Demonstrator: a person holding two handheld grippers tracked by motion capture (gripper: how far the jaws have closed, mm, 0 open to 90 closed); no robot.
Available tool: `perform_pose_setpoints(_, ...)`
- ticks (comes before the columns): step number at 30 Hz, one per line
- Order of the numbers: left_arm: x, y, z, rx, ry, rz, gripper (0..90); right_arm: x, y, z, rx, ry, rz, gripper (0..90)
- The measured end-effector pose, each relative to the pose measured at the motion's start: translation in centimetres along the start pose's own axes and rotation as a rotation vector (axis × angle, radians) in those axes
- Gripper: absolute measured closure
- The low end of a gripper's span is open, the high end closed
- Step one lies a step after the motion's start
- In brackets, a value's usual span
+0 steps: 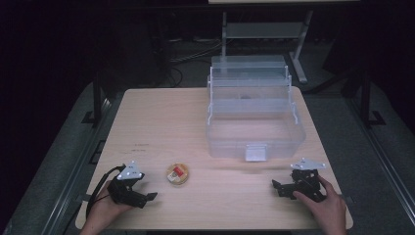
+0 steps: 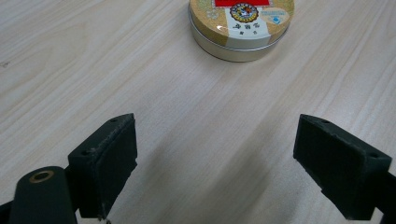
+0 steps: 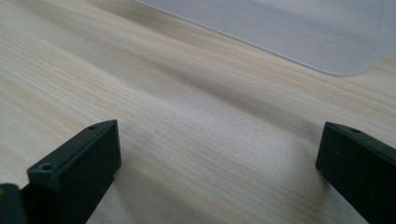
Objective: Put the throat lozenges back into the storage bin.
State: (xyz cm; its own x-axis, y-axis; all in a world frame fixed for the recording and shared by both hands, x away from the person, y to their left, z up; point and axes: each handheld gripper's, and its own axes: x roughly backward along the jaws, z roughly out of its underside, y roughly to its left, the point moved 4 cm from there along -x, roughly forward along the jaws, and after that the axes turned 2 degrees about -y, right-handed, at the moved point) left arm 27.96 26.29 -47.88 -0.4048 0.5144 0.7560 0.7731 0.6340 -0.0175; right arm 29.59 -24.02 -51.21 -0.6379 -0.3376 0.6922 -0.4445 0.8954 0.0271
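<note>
round tin near desk's front edge, left of centre | just ahead-right of left gripper, jaws spread, empty | right gripper well apart, agape, empty | left hand nearer

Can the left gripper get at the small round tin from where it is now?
Probably yes. The left gripper has its jaws wide open and faces the round tin, with only bare table between them.
</note>
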Motion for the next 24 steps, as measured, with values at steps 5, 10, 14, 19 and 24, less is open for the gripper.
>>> perform_pose_setpoints(5, 0.2, 0.1, -0.4, -0.004, 0.013, 0.001, 13.1, 0.0, 0.0, 0.0, 0.000, 0.000, 0.000, 0.0)
perform_pose_setpoints(10, 0.3, 0.2, -1.0, -0.007, 0.009, -0.001, 13.1, 0.0, 0.0, 0.0, 0.001, 0.000, 0.001, 0.0)
perform_pose_setpoints(14, 0.4, 0.3, -1.5, -0.007, 0.011, 0.003, 13.1, 0.0, 0.0, 0.0, 0.001, 0.000, 0.001, 0.0)
perform_pose_setpoints(19, 0.3, 0.3, -2.4, -0.015, 0.011, 0.006, 13.1, 0.0, 0.0, 0.0, 0.000, -0.001, 0.002, 0.0)
perform_pose_setpoints(24, 0.2, 0.3, -3.1, -0.019, 0.009, 0.013, 13.1, 0.0, 0.0, 0.0, 0.000, -0.001, 0.004, 0.0)
